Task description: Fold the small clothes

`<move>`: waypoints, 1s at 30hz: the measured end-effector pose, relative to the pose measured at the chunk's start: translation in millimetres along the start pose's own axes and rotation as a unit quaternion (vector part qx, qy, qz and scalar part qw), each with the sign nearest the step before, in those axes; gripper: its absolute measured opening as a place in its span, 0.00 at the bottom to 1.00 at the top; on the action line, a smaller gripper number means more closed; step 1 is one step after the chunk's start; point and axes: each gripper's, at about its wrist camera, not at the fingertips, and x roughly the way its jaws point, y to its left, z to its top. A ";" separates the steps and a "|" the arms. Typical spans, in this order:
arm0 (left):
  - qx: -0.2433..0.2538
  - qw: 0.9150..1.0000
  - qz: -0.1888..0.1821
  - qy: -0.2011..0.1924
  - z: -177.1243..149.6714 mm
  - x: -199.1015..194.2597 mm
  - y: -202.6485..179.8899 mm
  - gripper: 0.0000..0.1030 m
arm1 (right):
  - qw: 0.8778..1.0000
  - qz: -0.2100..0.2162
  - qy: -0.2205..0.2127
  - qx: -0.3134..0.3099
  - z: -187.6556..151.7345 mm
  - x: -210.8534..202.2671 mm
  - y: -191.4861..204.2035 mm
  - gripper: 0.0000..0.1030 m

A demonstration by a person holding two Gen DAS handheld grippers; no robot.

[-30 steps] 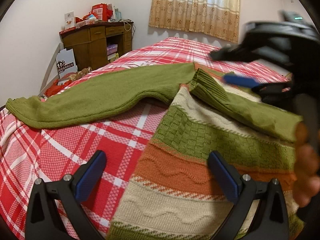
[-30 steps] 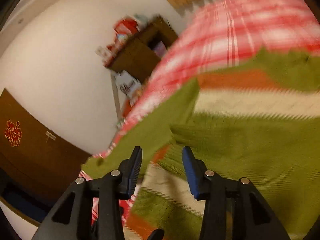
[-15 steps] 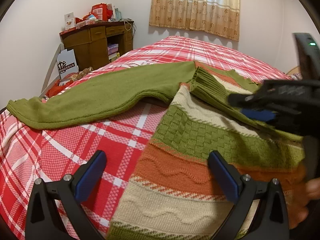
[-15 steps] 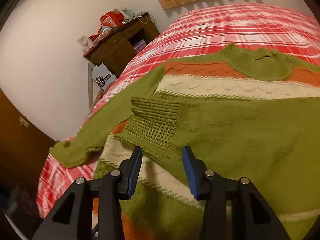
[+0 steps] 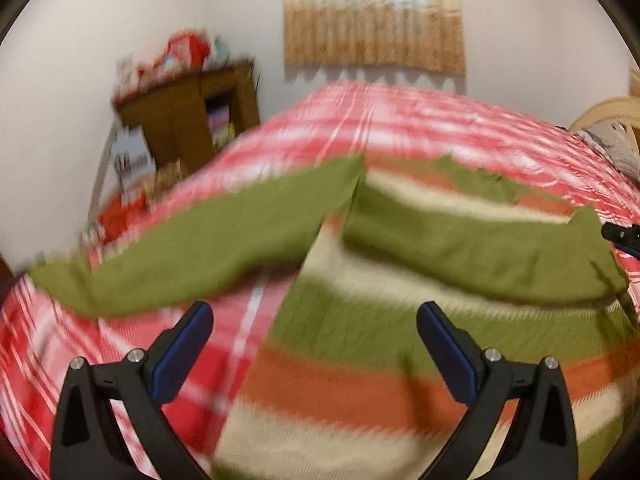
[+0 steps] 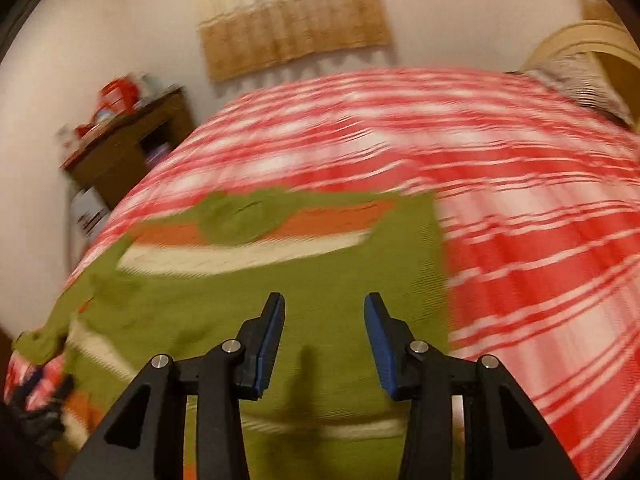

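Note:
A knitted sweater [image 5: 360, 364] with green, orange and cream stripes lies spread on the bed. One green sleeve [image 5: 192, 256] stretches out to the left. The other green sleeve [image 5: 480, 252] is folded across the chest. My left gripper [image 5: 314, 354] hangs open above the sweater's lower left part, with nothing between its fingers. In the right wrist view the folded sleeve and body [image 6: 248, 320] fill the lower left, with the green collar [image 6: 240, 216] beyond. My right gripper [image 6: 324, 340] stands open over the green knit, holding nothing. Its tip [image 5: 622, 234] shows at the left wrist view's right edge.
The bed carries a red and white checked cover [image 6: 540, 240]. A brown desk [image 5: 188, 120] with red items on top stands at the far left wall. A curtain [image 5: 372, 16] hangs on the back wall. A pale wooden headboard [image 6: 592, 44] sits at the far right.
My right gripper swung off to the right, away from the folded sleeve's cuff, and left the middle of the left wrist view. My left gripper rose a little. Both views are now blurred.

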 end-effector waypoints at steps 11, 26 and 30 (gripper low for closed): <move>0.013 0.998 0.044 0.050 45.2 90.1 -39.5 1.00 | 0.998 -0.006 0.057 0.033 -6.6 24.6 -28.3 0.57; -0.034 0.994 0.018 0.104 38.2 109.8 -29.9 1.00 | 0.996 -0.053 0.066 -0.038 -9.3 38.3 -17.4 0.21; -0.035 0.994 0.011 0.104 41.2 109.7 -29.2 1.00 | 0.996 -0.069 0.052 -0.019 -8.8 31.5 -26.6 0.17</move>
